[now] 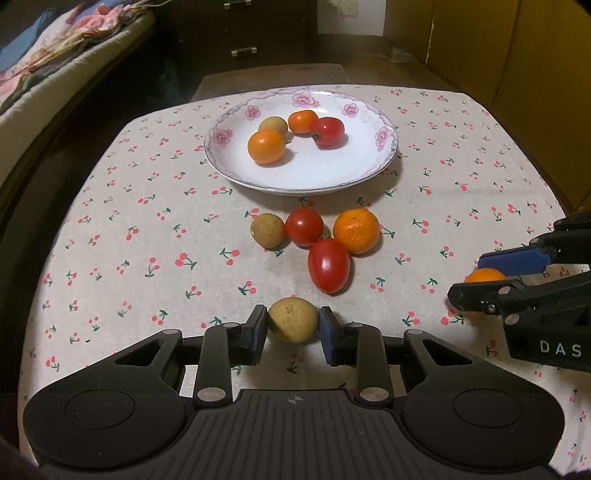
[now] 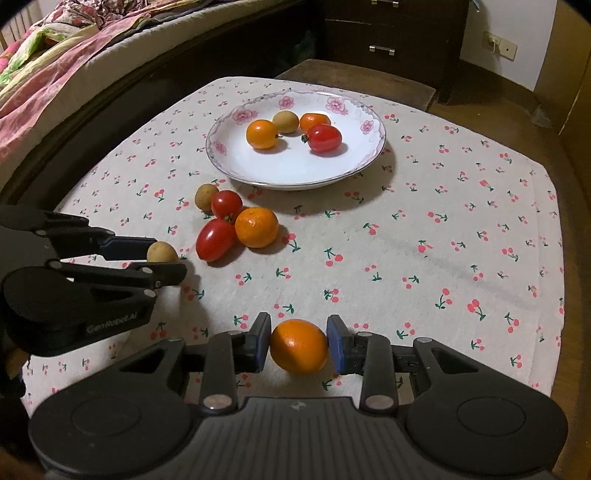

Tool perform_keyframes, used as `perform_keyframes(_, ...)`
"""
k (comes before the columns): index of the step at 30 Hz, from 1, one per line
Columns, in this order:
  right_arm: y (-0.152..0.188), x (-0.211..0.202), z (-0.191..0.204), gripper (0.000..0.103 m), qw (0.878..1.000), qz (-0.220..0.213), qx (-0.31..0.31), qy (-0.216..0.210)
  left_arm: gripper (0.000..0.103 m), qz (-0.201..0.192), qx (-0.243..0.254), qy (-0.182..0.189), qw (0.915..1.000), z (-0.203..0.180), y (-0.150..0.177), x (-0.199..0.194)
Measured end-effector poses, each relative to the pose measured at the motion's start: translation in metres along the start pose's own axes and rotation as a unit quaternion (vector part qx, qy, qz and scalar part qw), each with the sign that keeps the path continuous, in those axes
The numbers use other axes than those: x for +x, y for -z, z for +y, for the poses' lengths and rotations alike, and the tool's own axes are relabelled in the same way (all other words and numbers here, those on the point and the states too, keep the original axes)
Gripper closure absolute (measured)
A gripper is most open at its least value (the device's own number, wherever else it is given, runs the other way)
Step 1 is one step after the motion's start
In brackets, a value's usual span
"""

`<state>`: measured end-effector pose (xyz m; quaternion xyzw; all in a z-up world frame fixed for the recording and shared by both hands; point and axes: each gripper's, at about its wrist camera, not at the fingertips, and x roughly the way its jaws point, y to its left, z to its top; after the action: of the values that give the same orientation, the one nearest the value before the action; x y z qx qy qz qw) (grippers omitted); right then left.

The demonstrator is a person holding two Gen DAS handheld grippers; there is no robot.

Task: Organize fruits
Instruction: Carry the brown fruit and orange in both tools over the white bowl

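Note:
My left gripper [image 1: 293, 314] is shut on a small brown round fruit [image 1: 293, 326] low over the cherry-print cloth; it shows again in the right wrist view [image 2: 161, 253]. An orange kumquat-like fruit [image 2: 299, 347] sits between the pads of my right gripper [image 2: 299, 330], which is shut on it near the table's front. A white flowered plate [image 1: 303, 184] further back holds two orange fruits, one brown fruit and a red tomato. Between plate and grippers lie a brown fruit [image 1: 267, 230], a round tomato [image 1: 304, 226], an orange [image 1: 356, 230] and an oblong tomato [image 1: 328, 265].
The right gripper's body [image 1: 546, 325] reaches in from the right edge of the left wrist view. A bed with blankets [image 2: 55, 55] runs along the left. A dark drawer unit [image 2: 391, 33] and a wooden stool [image 2: 354, 79] stand behind the table.

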<state>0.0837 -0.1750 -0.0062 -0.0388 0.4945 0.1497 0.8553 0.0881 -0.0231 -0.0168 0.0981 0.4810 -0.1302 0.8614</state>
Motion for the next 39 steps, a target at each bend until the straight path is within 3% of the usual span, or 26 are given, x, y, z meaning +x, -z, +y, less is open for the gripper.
perform_keyframes(39, -0.024, -0.007, -0.006, 0.070, 0.999, -0.033, 0.019, -0.008, 0.065, -0.023, -0.003, -0.006, 0.9997, 0.002, -0.019, -0.006)
